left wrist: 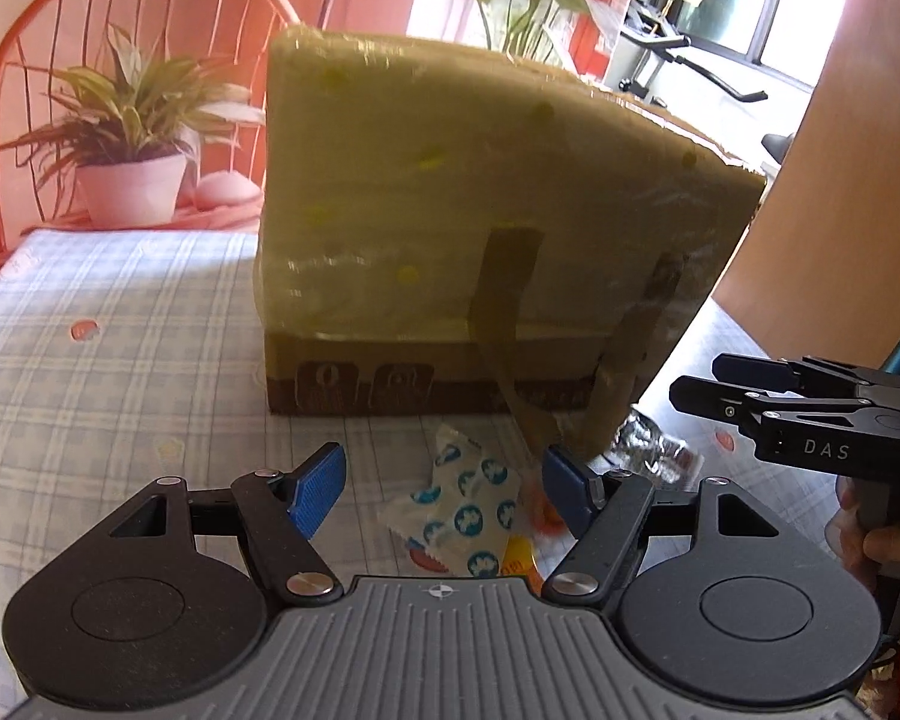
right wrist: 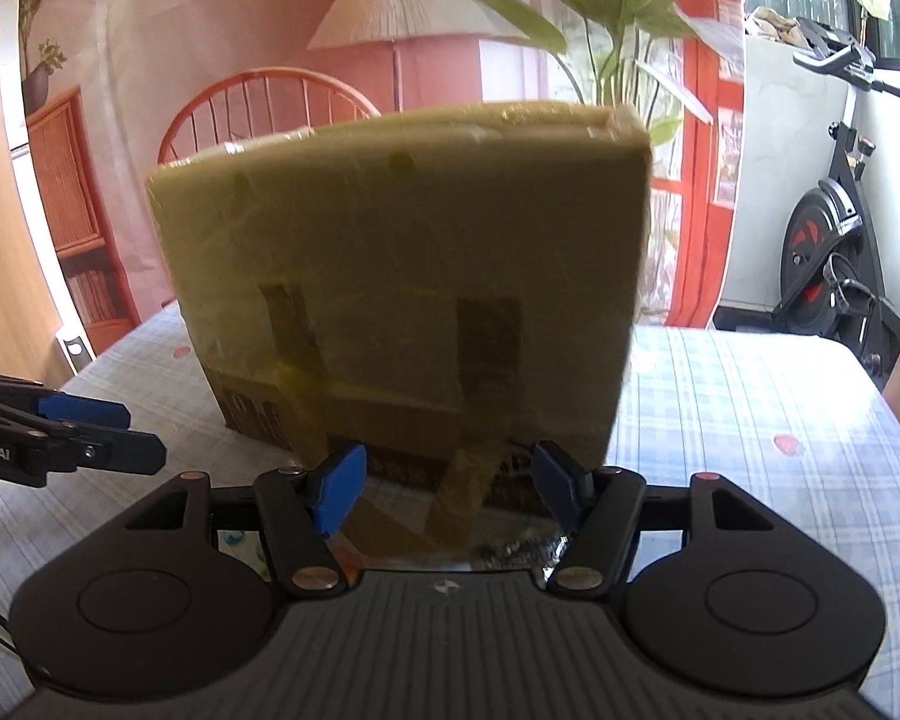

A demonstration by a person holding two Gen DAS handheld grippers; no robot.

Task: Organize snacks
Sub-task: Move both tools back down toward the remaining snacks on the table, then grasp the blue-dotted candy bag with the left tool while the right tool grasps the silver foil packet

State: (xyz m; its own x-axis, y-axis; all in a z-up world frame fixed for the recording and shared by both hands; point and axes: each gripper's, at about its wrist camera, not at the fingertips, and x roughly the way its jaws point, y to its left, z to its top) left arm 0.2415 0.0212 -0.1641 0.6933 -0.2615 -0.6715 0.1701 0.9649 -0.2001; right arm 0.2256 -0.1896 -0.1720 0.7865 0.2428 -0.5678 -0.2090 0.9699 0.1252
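Both tools, left (left wrist: 441, 489) and right (right wrist: 450, 495), spread wide, grasping nothing.
Snack packets (left wrist: 468, 510) lie on the checked tabletop (left wrist: 120, 360) before a wrapped box (left wrist: 480, 228).

Left wrist view: camera sits low behind left hand-held gripper (left wrist: 441, 495), faces forward across tabletop (left wrist: 108, 372) toward cardboard box (left wrist: 480, 210), close, from box's left-front. Right hand-held gripper (left wrist: 705, 381) enters at right edge.

Right wrist view: camera low behind right hand-held gripper (right wrist: 444, 495), facing same box (right wrist: 408, 276) nearly head-on, closer still. Left hand-held gripper (right wrist: 135, 435) shows at left edge.

Shared: box, checked tabletop (right wrist: 750, 420), orange chair (left wrist: 120, 18) (right wrist: 264, 102), exercise bike (right wrist: 834, 228).
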